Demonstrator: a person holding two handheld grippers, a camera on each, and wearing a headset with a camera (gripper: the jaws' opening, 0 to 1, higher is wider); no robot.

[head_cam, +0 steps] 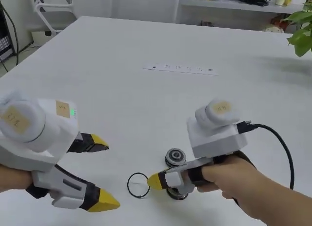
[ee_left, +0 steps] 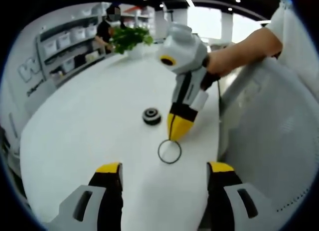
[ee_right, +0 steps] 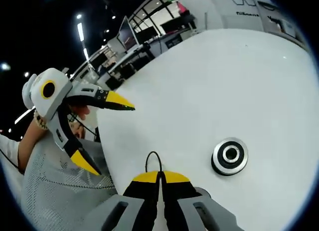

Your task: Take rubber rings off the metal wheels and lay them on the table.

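White table [head_cam: 146, 46], rubber ring [head_cam: 128, 185] near metal wheel [head_cam: 175, 157]

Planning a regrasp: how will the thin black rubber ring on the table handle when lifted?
The thin black rubber ring probably flops and feels very light, being a slim loop. Lying flat on the white table, it likely won't roll but may be hard to pinch.

Head view: high, facing forward and down over the desk [head_cam: 146, 89]. Gripper views: low, close above it, facing each other; all three share the rubber ring [head_cam: 138, 185] and one wheel [head_cam: 175, 157].
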